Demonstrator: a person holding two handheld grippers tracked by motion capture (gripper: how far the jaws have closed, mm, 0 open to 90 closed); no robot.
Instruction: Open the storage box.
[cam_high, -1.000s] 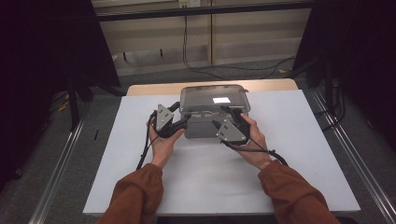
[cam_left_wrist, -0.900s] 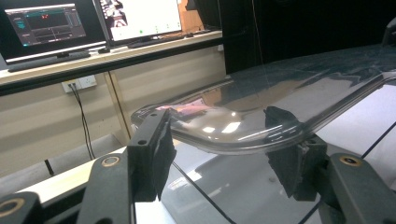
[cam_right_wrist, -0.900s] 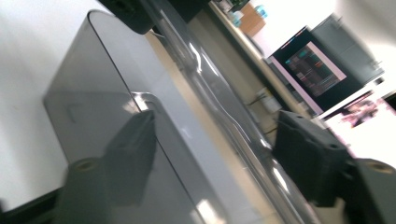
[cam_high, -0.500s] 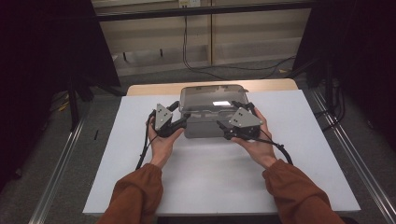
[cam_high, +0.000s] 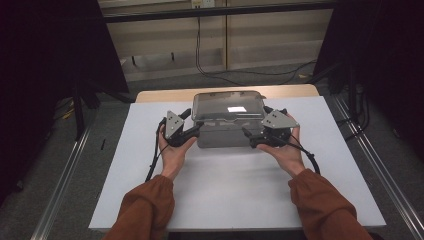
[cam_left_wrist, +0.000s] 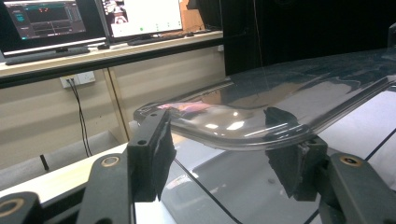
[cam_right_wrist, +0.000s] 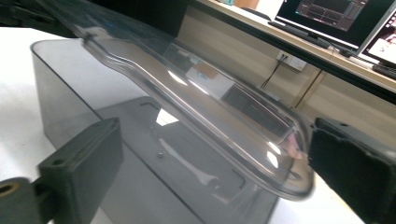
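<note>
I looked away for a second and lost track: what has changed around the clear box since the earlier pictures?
The right gripper slid from the box's front middle out to its right end, and its jaws have just been opening; they now stand wide around the lid's corner without pressing it. The left gripper stayed at the left end, and the box has not shifted.

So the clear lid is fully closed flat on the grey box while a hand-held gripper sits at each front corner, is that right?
Not quite: the clear lid is not closed flat. The right gripper view shows it raised and tilted, with a gap above the grey box. The rest holds: the high view shows the left hand-held gripper and the right hand-held gripper at the front corners.
</note>
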